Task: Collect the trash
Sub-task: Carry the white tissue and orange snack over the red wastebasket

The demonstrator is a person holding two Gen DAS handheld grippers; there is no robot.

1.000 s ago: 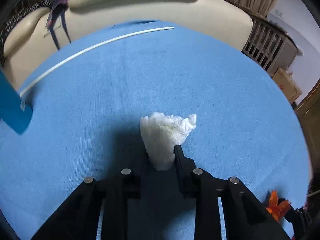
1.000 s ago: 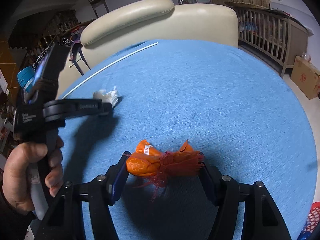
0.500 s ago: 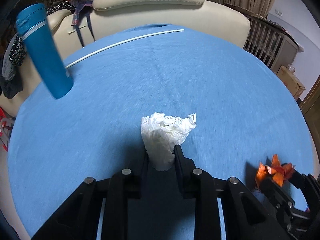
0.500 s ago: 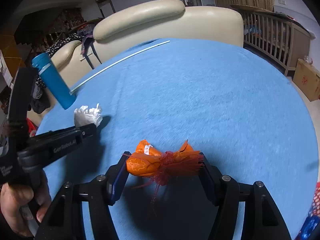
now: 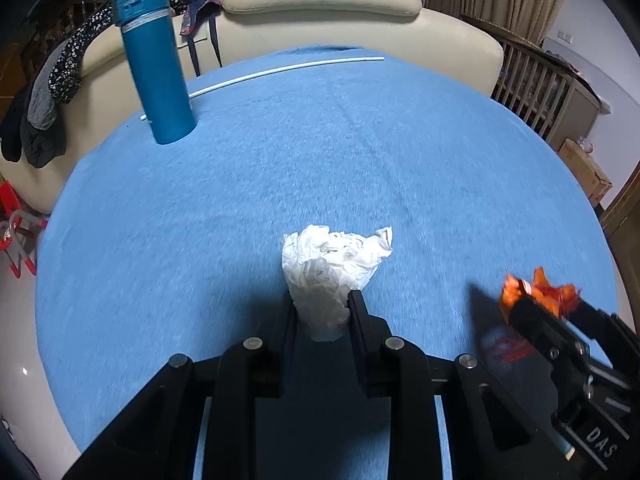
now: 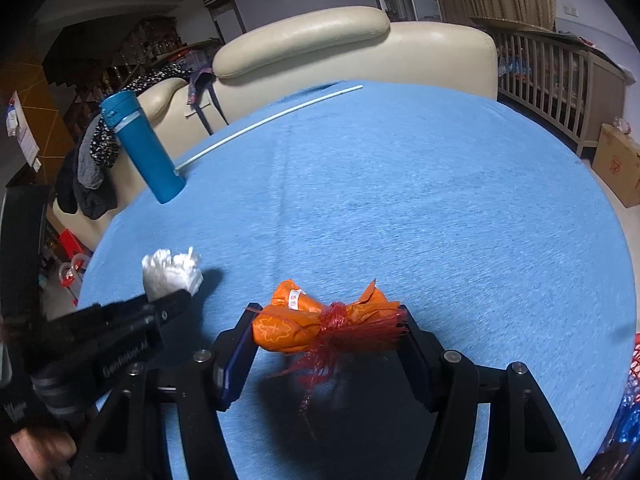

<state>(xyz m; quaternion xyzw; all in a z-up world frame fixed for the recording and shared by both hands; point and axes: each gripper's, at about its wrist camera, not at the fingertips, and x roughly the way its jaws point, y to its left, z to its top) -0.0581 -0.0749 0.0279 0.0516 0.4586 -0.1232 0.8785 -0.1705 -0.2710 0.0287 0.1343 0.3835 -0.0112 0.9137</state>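
Note:
My left gripper (image 5: pixel 322 300) is shut on a crumpled white tissue (image 5: pixel 332 268), held above the blue tablecloth (image 5: pixel 320 152). In the right wrist view the same tissue (image 6: pixel 172 272) sticks out of the left gripper (image 6: pixel 176 296) at the lower left. My right gripper (image 6: pixel 326 320) is shut on an orange wrapper bundle (image 6: pixel 320 322) tied with red mesh, whose strands hang down. That bundle (image 5: pixel 536 292) also shows at the right edge of the left wrist view, held by the right gripper (image 5: pixel 536 304).
A tall blue bottle (image 5: pixel 154 68) stands at the table's far left edge, with a thin white rod (image 5: pixel 280 70) lying behind it. A cream sofa (image 5: pixel 320 4) draped with clothes is beyond. A wooden railing (image 6: pixel 560 76), a cardboard box (image 6: pixel 618 164) and a red-blue mesh thing (image 6: pixel 632 392) lie to the right.
Both grippers have drawn back toward the near side of the table with their loads. The blue bottle has come fully into both views and the far edge looks farther away.

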